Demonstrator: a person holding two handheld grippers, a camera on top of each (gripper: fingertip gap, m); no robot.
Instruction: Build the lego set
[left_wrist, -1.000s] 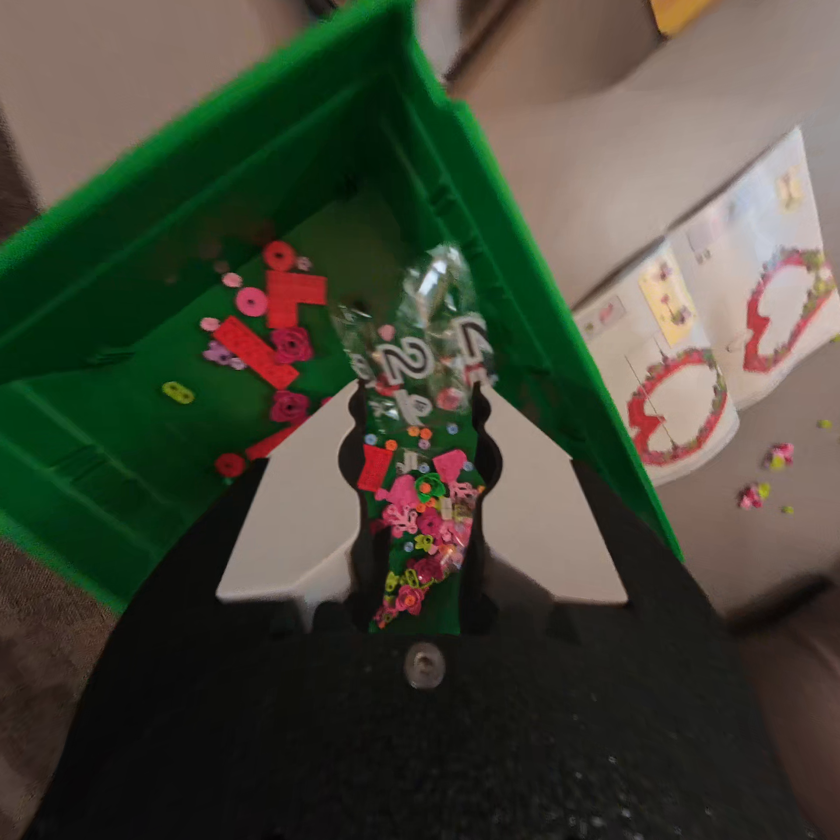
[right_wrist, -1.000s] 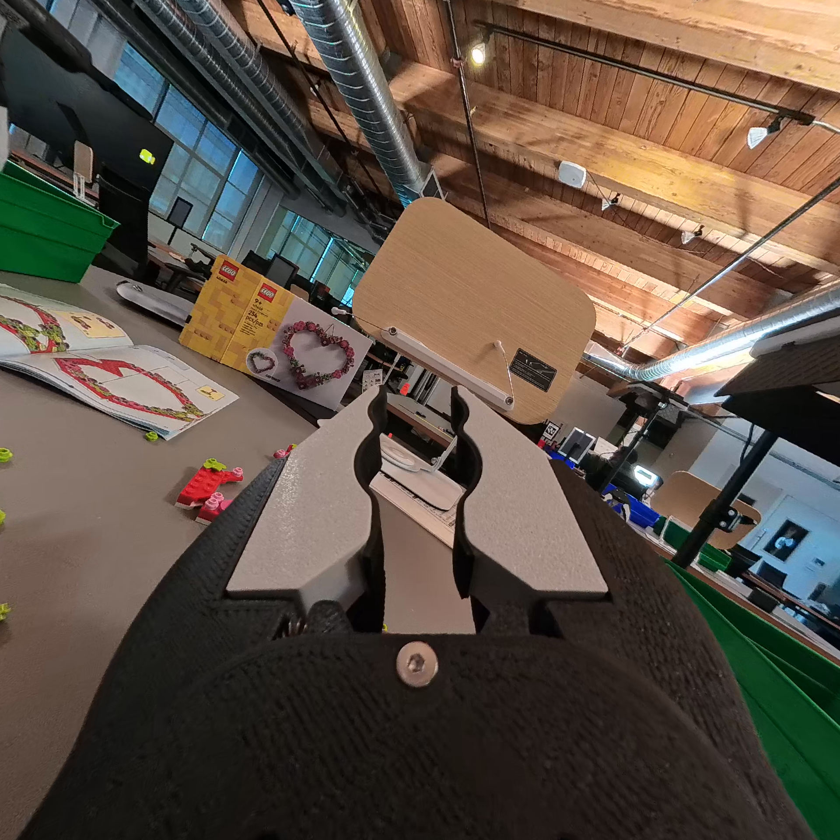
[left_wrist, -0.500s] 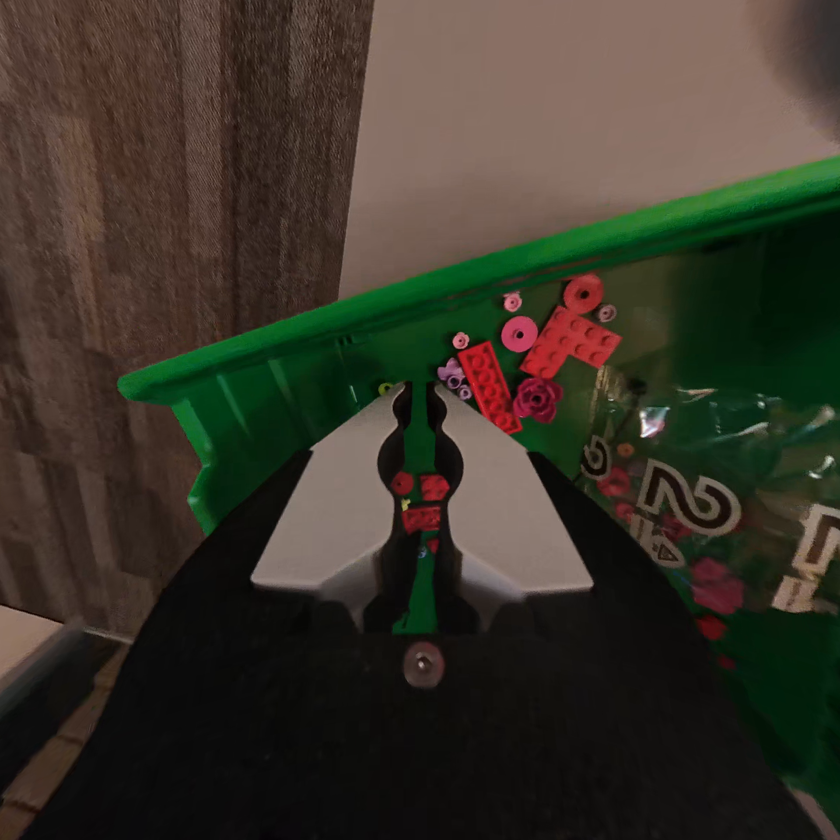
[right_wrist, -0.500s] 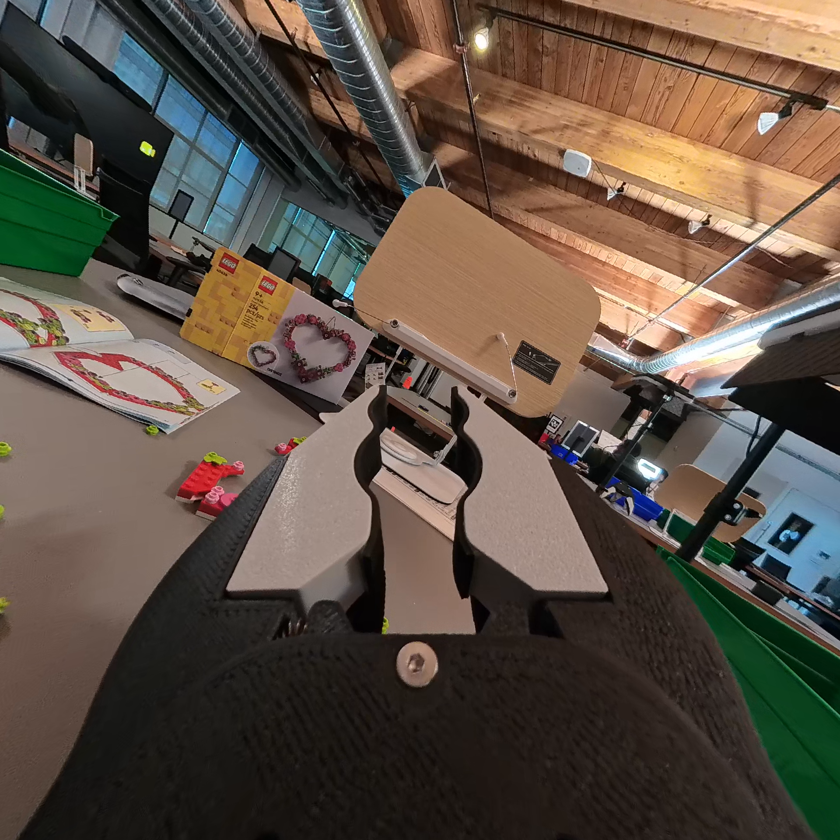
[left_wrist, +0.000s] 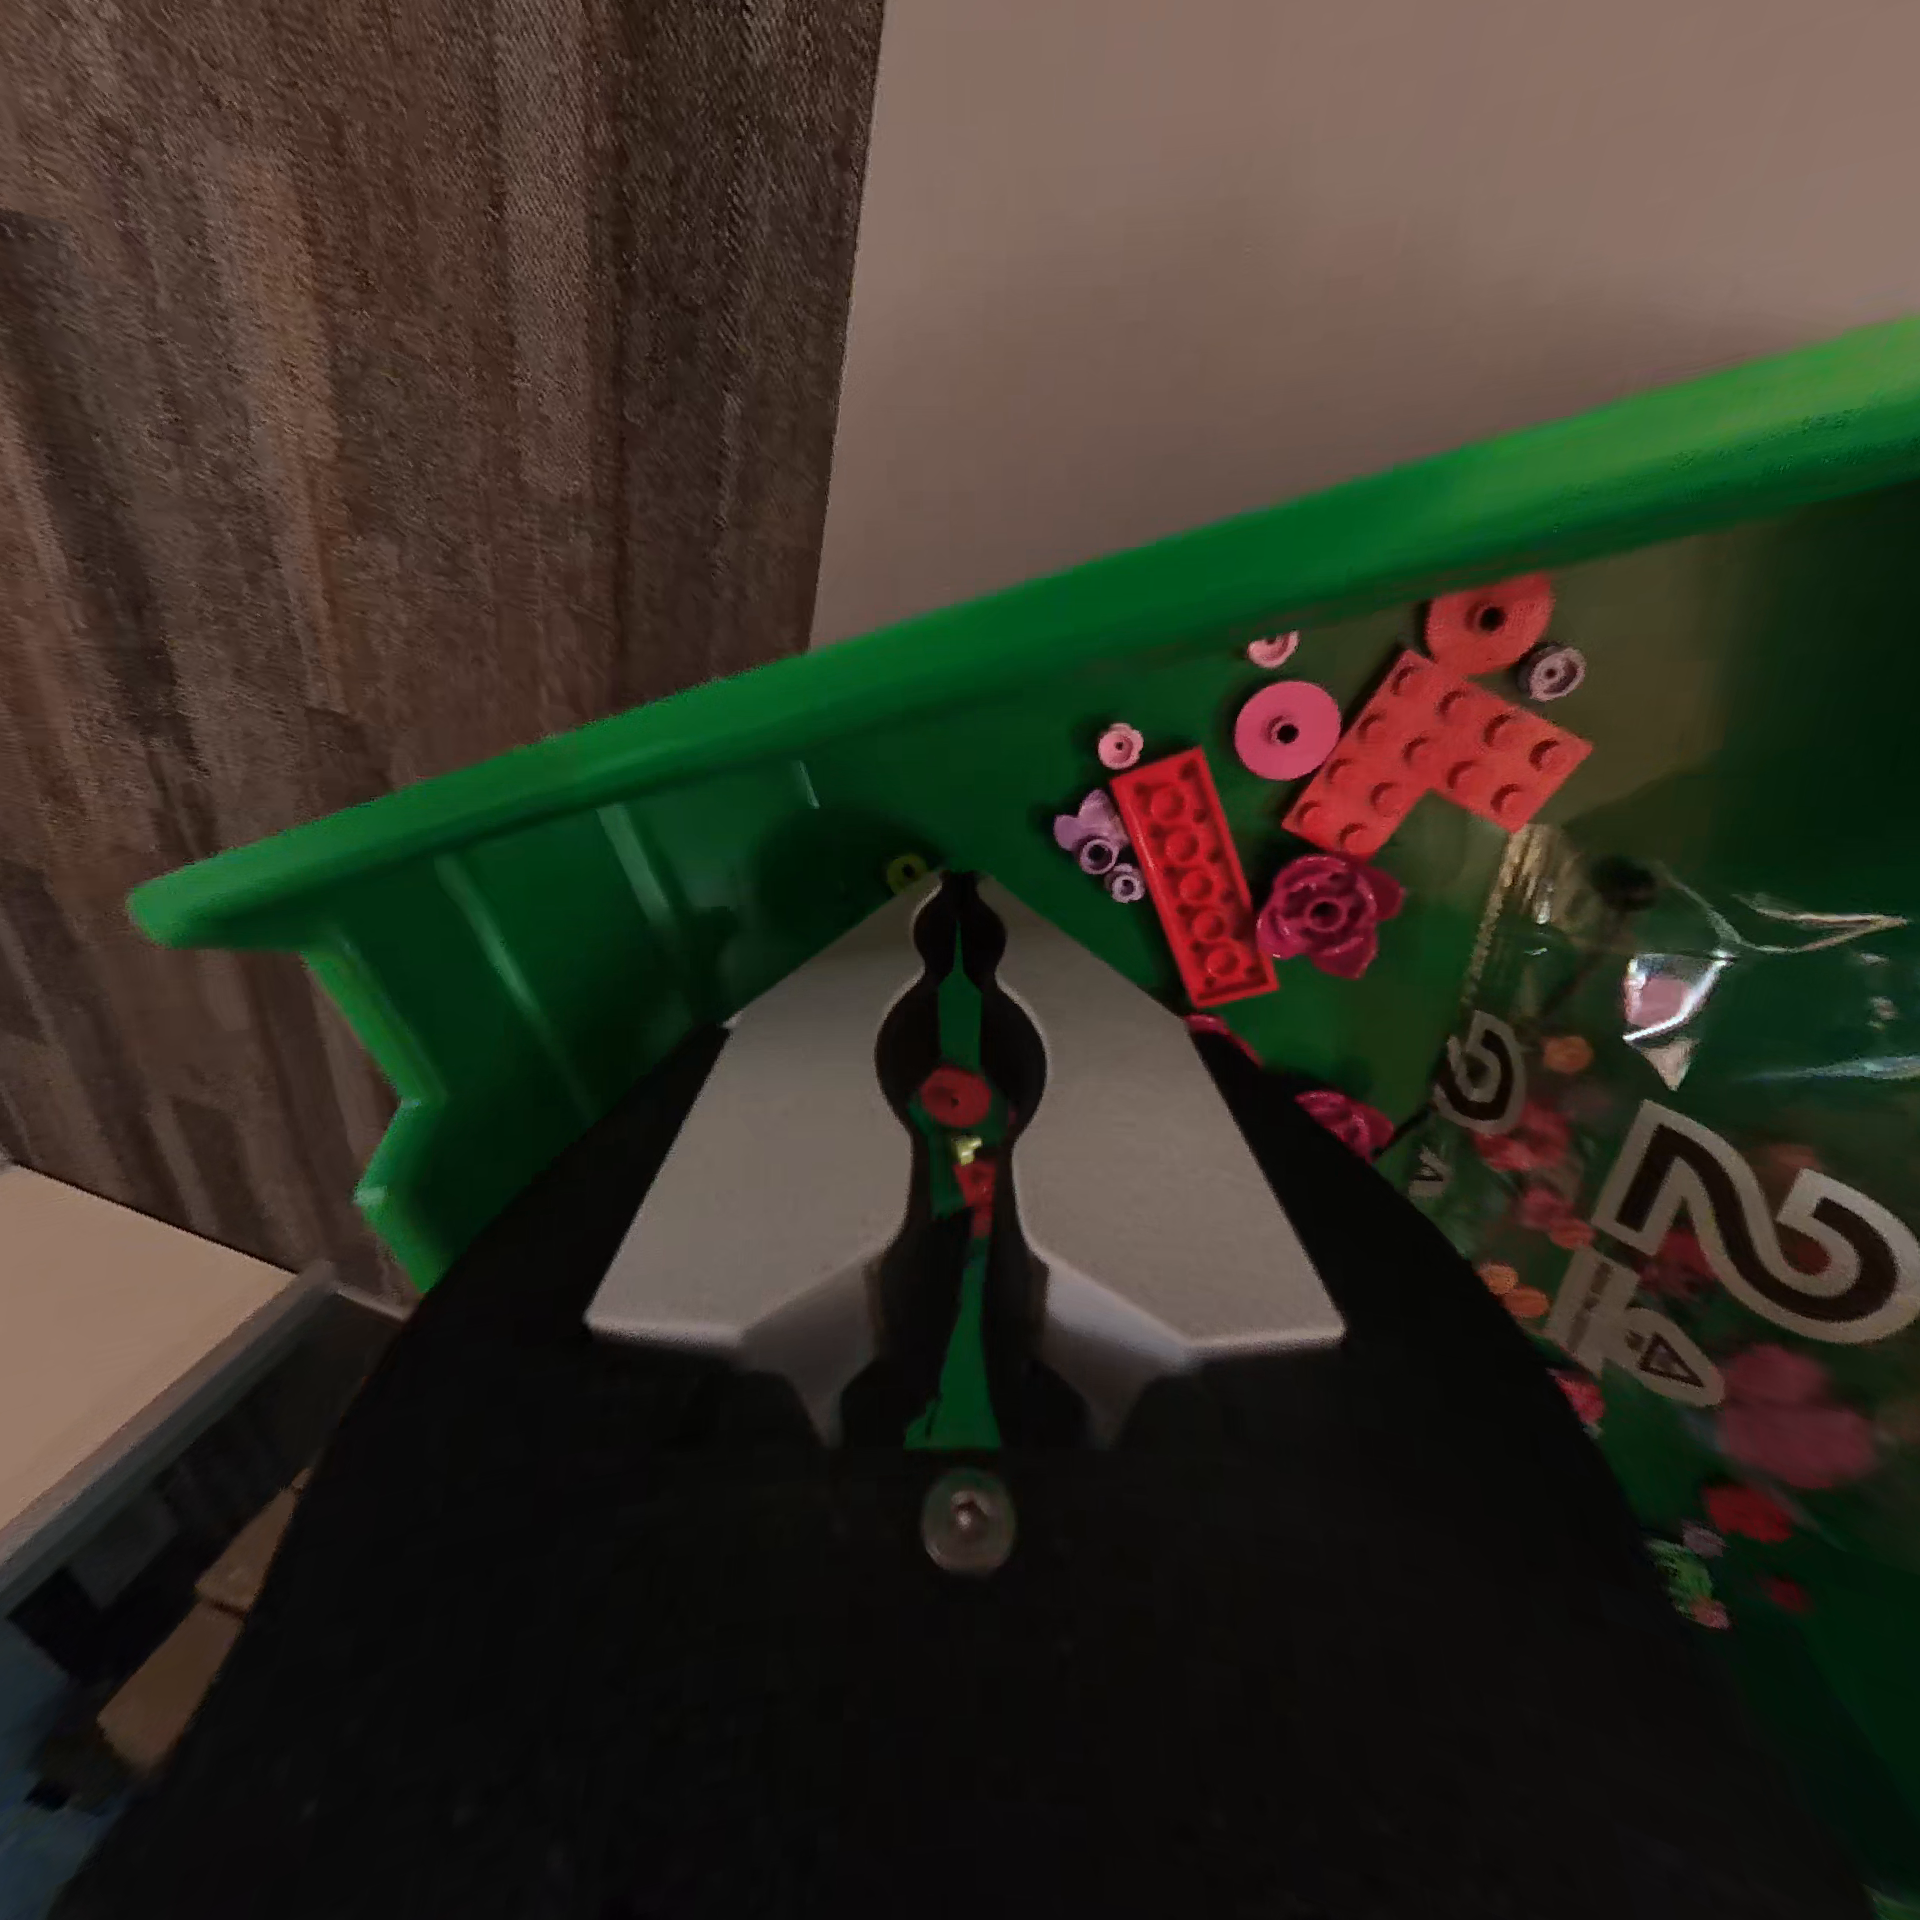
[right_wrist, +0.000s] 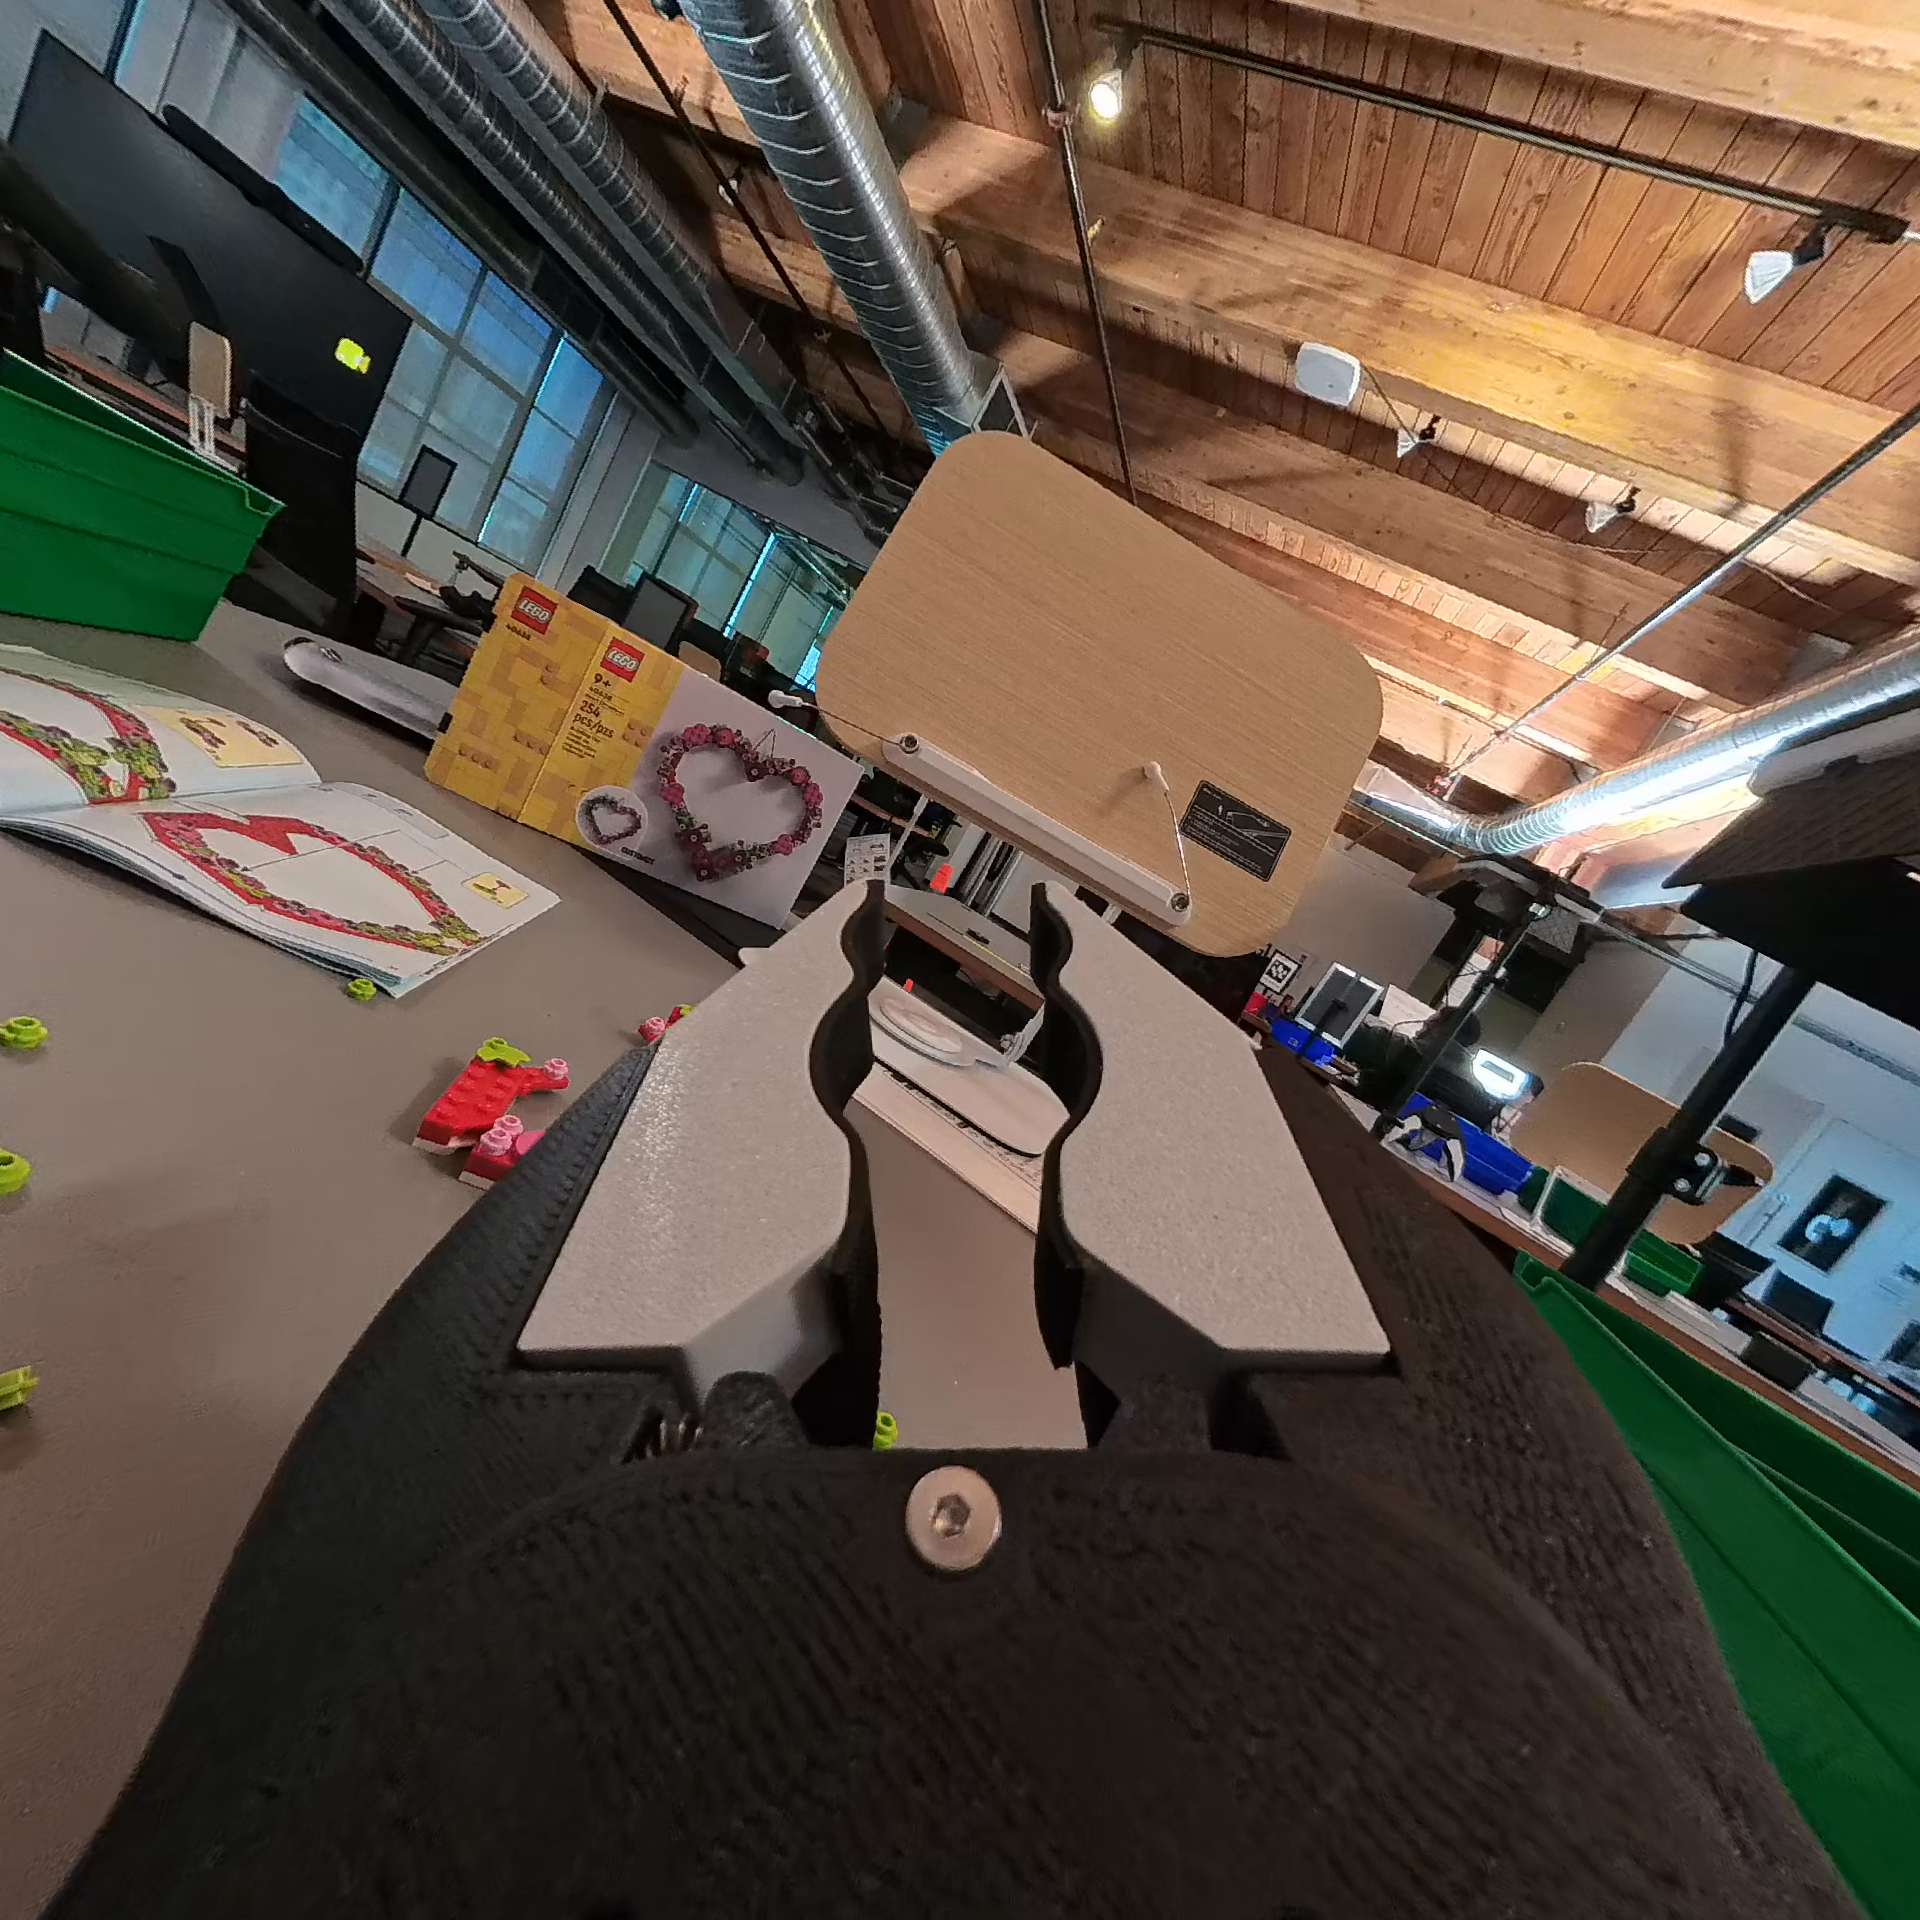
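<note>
Left gripper (left_wrist: 961, 914) fingers together over green bin (left_wrist: 935, 686) — right gripper (right_wrist: 958, 925) fingers apart, empty

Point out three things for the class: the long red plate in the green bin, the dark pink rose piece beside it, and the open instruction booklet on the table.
long red plate (left_wrist: 1193, 876), left wrist view, middle studs.
dark pink rose piece (left_wrist: 1325, 914), left wrist view, its centre.
instruction booklet (right_wrist: 312, 862), right wrist view, near page.

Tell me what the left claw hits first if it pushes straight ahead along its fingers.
Likely the inner side wall of the green bin: the left claw, nearly shut, points at it just beside a small yellow-green piece. Depth is unclear.
</note>
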